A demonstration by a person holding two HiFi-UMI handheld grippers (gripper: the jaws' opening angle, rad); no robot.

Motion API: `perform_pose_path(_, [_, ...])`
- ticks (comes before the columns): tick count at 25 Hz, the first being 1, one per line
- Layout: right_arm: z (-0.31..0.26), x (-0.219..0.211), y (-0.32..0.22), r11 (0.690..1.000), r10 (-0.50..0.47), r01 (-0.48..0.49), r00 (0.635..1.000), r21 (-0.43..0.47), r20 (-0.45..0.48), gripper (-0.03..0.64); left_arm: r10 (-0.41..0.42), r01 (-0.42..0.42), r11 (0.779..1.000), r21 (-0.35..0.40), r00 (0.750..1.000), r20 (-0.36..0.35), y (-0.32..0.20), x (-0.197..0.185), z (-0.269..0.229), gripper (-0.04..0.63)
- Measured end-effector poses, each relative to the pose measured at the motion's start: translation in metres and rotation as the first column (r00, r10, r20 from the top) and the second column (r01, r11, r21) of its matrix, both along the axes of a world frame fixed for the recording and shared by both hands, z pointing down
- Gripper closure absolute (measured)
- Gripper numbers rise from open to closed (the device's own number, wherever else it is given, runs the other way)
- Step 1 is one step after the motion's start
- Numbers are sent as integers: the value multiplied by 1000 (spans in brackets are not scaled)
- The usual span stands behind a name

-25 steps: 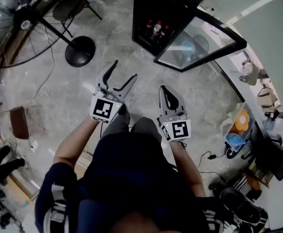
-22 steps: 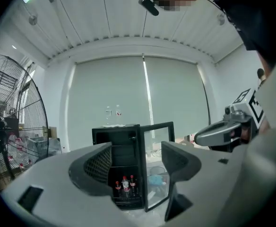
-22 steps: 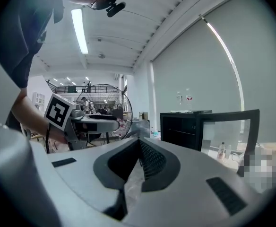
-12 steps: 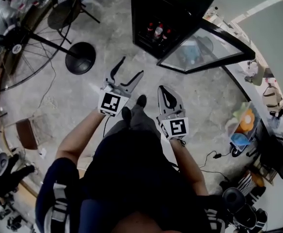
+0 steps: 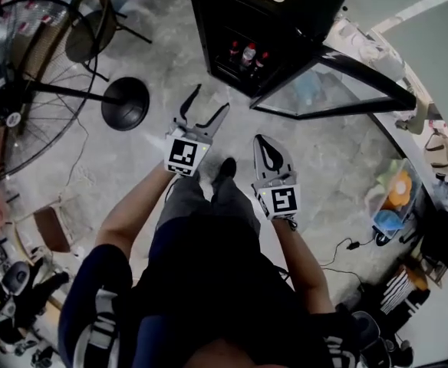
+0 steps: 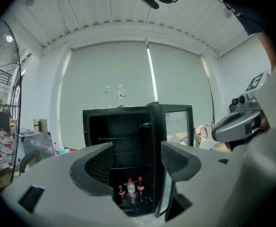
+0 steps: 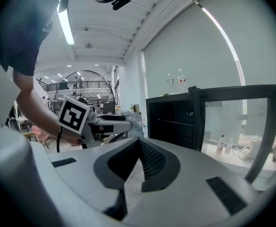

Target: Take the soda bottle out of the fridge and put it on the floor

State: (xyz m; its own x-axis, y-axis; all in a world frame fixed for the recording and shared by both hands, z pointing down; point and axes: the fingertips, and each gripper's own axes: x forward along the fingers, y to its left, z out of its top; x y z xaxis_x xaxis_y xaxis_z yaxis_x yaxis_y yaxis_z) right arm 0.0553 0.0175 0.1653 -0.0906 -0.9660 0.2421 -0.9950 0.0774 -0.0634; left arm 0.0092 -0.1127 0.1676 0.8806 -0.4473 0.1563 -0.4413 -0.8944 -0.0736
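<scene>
Though dim inside fridge, soda bottles; left gripper agape, right gripper closed.

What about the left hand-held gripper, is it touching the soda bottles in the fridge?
Apart. The head view shows the left hand-held gripper over the floor, short of the fridge where the soda bottles stand.

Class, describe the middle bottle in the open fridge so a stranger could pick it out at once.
Find the black fridge with its glass door swung open. Low inside, three red-capped bottles stand in a row. Take the middle bottle: its body is pale, while the two flanking bottles are dark.
</scene>
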Motion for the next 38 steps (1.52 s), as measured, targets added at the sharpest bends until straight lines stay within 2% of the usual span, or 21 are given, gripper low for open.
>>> perform_pose_path(4, [21, 8, -21, 998, 56, -56, 998, 11, -16, 600, 42, -42, 999, 2, 999, 16, -24, 14, 35, 274])
perform_pose_path(10, [64, 18, -47, 991, 129, -129, 992, -36, -11, 600, 64, -62, 997, -49, 997, 45, -66, 34, 103, 275])
perform_pose_path(15, [103, 20, -68, 989, 143, -144, 989, -19, -39, 600, 56, -53, 997, -53, 997, 50, -101, 53, 167, 275])
perform_pose_path(26, [187, 34, -94, 986, 168, -168, 985, -12, -31, 600, 58, -47, 994, -99, 992, 109, -150, 105, 319, 275])
perform_pose_path(33, [232, 33, -109, 986, 169, -169, 985, 0, -16, 600, 39, -30, 994, -102, 995, 89, -175, 122, 374, 275])
perform_pose_path(38, [264, 37, -122, 985, 173, -173, 985, 12, -12, 600, 32, -21, 994, -108, 994, 106, -194, 136, 418, 275])
